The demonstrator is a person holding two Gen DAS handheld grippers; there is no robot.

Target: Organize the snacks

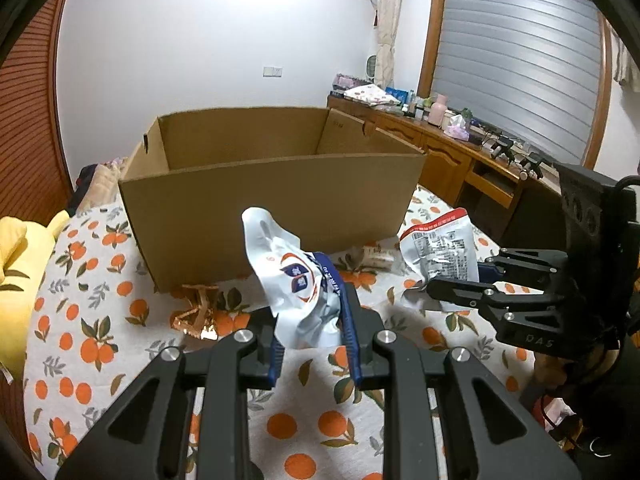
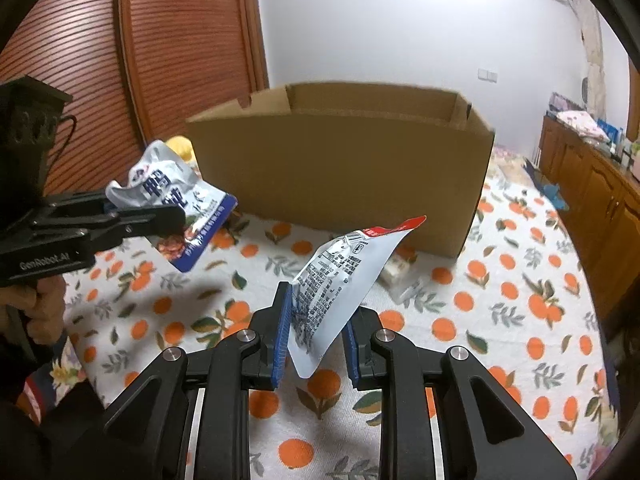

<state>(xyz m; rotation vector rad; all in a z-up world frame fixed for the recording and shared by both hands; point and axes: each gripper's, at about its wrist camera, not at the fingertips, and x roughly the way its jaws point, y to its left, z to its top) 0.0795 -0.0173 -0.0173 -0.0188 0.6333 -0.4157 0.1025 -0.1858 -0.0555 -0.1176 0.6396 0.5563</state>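
An open cardboard box (image 1: 276, 196) stands on the orange-print bedsheet; it also shows in the right wrist view (image 2: 344, 168). My left gripper (image 1: 310, 308) is shut on a crumpled white and blue snack bag (image 1: 292, 280), held above the sheet in front of the box; the same bag shows in the right wrist view (image 2: 180, 204). My right gripper (image 2: 316, 320) is shut on a white snack bag with a red top edge (image 2: 336, 284), held up near the box's right corner; it also shows in the left wrist view (image 1: 440, 248).
A small wrapped snack (image 2: 394, 270) lies on the sheet by the box's right corner. A copper-coloured wrapper (image 1: 198, 312) lies at the box's left front. A wooden cabinet (image 1: 452, 148) with clutter runs along the right. A yellow pillow (image 1: 20, 272) lies at the left.
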